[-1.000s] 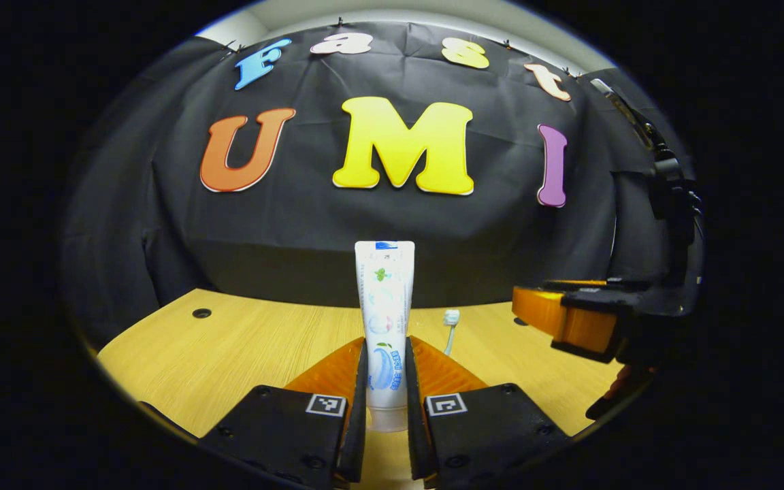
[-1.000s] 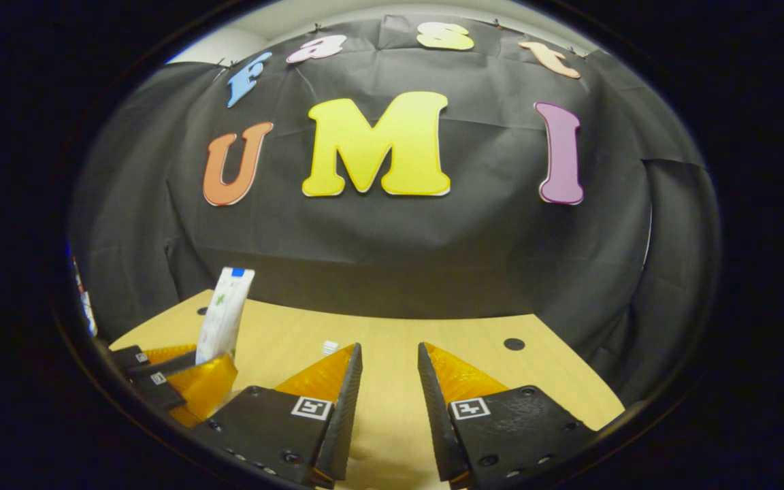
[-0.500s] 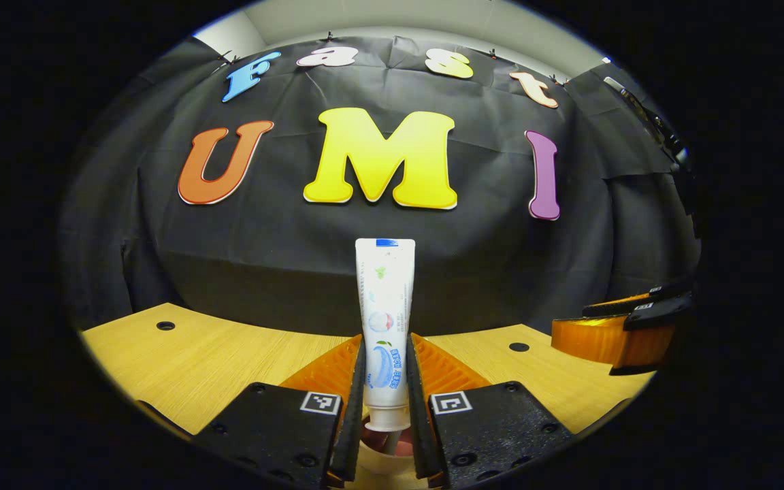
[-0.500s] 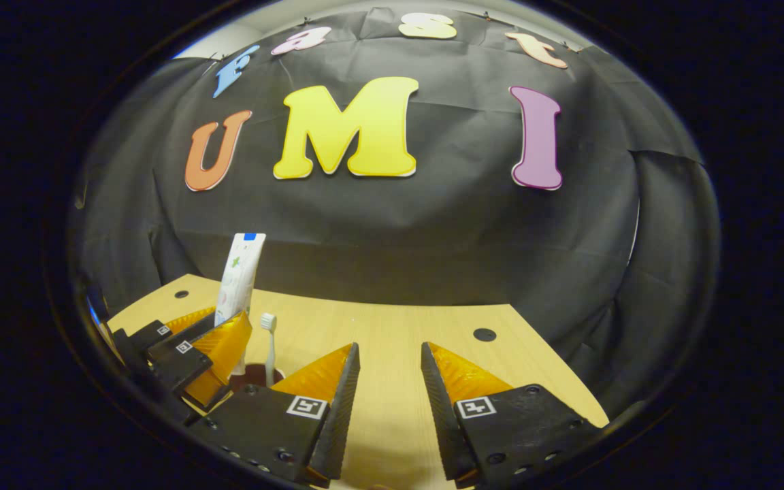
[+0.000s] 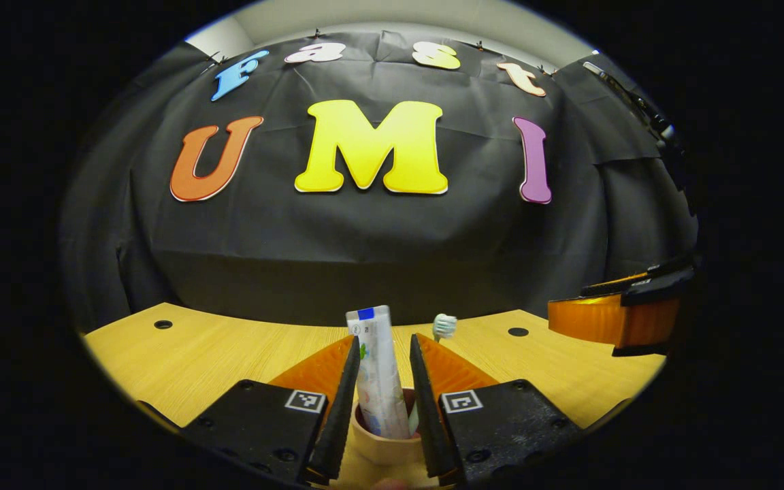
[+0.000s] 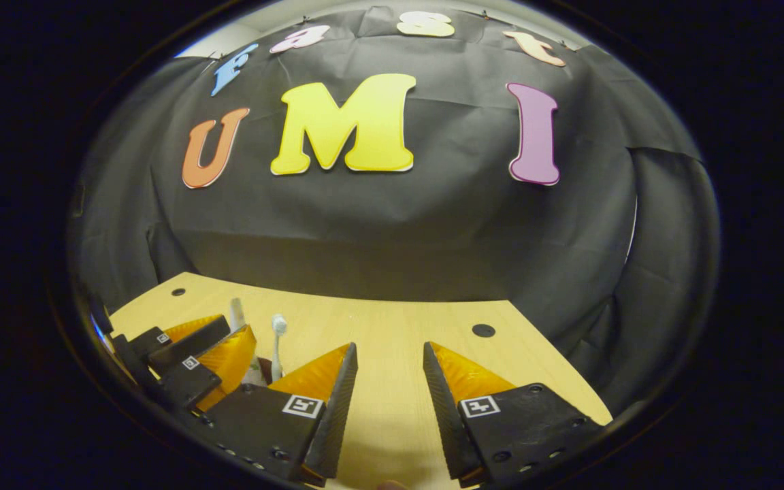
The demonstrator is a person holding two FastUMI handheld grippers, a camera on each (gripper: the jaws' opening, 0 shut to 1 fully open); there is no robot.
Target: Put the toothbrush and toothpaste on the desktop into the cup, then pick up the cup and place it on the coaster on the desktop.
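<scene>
The left gripper (image 5: pixel 380 367) has its jaws slightly parted around the white plastic toothpaste tube (image 5: pixel 377 371), which stands tilted in the tan round cup (image 5: pixel 385 446) beside the white-headed toothbrush (image 5: pixel 444 327). The right gripper (image 6: pixel 389 381) hovers open and empty over bare light wooden desktop (image 6: pixel 378 327), just right of the cup.

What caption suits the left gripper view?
Left gripper open around the toothpaste standing in the cup, beside the toothbrush.

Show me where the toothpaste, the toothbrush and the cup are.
toothpaste (image 5: pixel 377 371): left gripper view, middle of the tube.
toothbrush (image 5: pixel 444 326): left gripper view, bristle head.
cup (image 5: pixel 382 449): left gripper view, front wall below the rim.
</scene>
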